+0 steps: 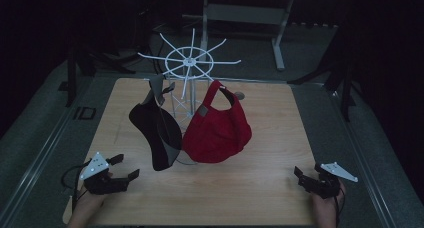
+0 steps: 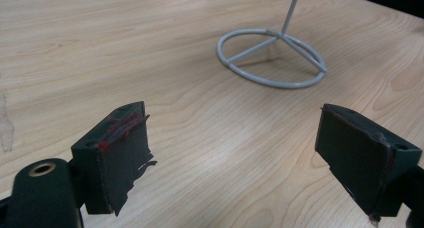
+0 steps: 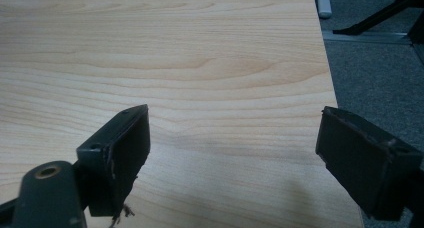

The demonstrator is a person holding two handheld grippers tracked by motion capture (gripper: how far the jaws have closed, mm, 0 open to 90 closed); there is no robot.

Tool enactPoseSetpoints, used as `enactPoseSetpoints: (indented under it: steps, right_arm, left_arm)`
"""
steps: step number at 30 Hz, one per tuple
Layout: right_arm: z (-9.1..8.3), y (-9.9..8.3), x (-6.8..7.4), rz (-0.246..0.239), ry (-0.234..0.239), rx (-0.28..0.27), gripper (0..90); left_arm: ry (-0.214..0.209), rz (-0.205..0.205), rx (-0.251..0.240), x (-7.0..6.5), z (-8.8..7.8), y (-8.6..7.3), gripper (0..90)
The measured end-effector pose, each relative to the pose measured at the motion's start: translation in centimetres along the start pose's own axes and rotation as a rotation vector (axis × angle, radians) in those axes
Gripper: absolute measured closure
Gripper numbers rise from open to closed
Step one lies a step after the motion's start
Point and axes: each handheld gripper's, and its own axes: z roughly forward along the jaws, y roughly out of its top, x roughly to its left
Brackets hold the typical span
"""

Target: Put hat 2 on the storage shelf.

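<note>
High view: a white wire hanging stand [image 1: 189, 68] with radiating spokes stands toward the far middle of the light wooden worktop [image 1: 250, 188]. Two bags hang from it, a black fabric bag [image 1: 157, 128] on the left and a red fabric bag [image 1: 217, 128] on the right, the two touching or nearly so at their lower sides. I cannot tell what either bag holds; no contents are visible.

The left hand-held gripper [image 1: 124, 168] rests low at the near left corner, jaws spread wide with nothing between them. In the left gripper view its pads [image 2: 125, 158] frame bare wood, with the stand's white ring base [image 2: 272, 58] ahead. The right hand-held gripper [image 1: 301, 177] sits at the near right corner, likewise spread and empty; the right gripper view shows bare worktop between its pads [image 3: 125, 158].

Judgement: both bags are hung and both tools stand well clear, so the hanging appears complete or a fresh reach has not begun. Should a bag be taken down next, the black one lies nearer the left tool; its strap would need lifting off the spoke without tipping the light stand.
</note>
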Motion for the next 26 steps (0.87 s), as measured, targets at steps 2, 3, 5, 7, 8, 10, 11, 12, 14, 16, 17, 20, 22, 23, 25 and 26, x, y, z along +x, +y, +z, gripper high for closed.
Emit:
enactPoseSetpoints:
  steps: [2, 3, 5, 7, 8, 10, 11, 12, 14, 16, 17, 20, 22, 23, 25, 26]
  right_arm:
    - [0.01, 0.00, 0.02, 0.000, 0.000, 0.001, 14.1]
    - [0.01, 0.00, 0.02, -0.001, -0.001, 0.000, 14.1]
    - [0.01, 0.00, 0.04, -0.002, -0.001, 0.001, 14.1]
    - [0.00, 0.00, 0.07, -0.005, -0.002, 0.000, 14.0]
    - [0.00, 0.00, 0.09, -0.005, -0.004, 0.000, 14.1]
    - [0.02, 0.00, 0.13, -0.010, -0.008, 0.001, 14.1]
    - [0.01, 0.00, 0.16, -0.009, -0.015, 0.002, 14.1]
    - [0.04, 0.00, 0.16, -0.013, -0.013, 0.003, 14.1]
    - [0.04, 0.00, 0.15, -0.012, -0.009, 0.002, 14.1]
    - [0.02, 0.00, 0.10, -0.006, -0.003, 0.001, 14.1]
    - [0.01, 0.00, 0.08, -0.003, -0.004, 0.000, 14.1]
    - [0.00, 0.00, 0.07, -0.005, -0.003, 0.000, 14.1]
    - [-0.01, 0.00, 0.07, -0.006, -0.002, 0.000, 14.1]
    - [-0.01, -0.01, 0.07, -0.006, -0.002, 0.000, 14.1]
    - [-0.02, -0.01, 0.08, -0.007, -0.002, -0.001, 14.1]
    - [-0.02, -0.01, 0.10, -0.008, -0.002, -0.001, 14.1]
  left_arm:
    - [0.006, 0.000, 0.000, -0.07, -0.11, -0.10, 14.4]
    - [0.004, -0.002, -0.002, -0.08, -0.16, -0.12, 14.5]
    - [0.006, -0.006, -0.007, -0.11, -0.22, -0.18, 14.4]
    - [0.008, -0.006, -0.007, -0.18, -0.25, -0.28, 14.5]
    - [0.018, 0.000, -0.005, -0.26, -0.29, -0.37, 14.4]
    - [0.025, 0.001, -0.005, -0.40, -0.30, -0.46, 14.4]
    - [0.032, 0.010, -0.004, -0.46, -0.34, -0.48, 14.4]
    - [0.035, 0.013, -0.004, -0.49, -0.36, -0.49, 14.5]
    - [0.049, 0.010, -0.010, -0.53, -0.47, -0.56, 14.2]
    - [0.063, 0.002, -0.013, -0.51, -0.53, -0.63, 12.2]
    - [0.070, 0.000, -0.014, -0.50, -0.55, -0.68, 12.1]
    - [0.071, -0.005, -0.012, -0.45, -0.52, -0.82, 12.1]
    - [0.069, -0.003, -0.010, -0.50, -0.42, -0.91, 12.1]
    - [0.068, -0.003, -0.007, -0.51, -0.37, -0.92, 12.2]
    - [0.068, -0.002, -0.008, -0.52, -0.36, -0.96, 12.2]
    - [0.068, -0.002, -0.008, -0.52, -0.36, -0.96, 12.2]
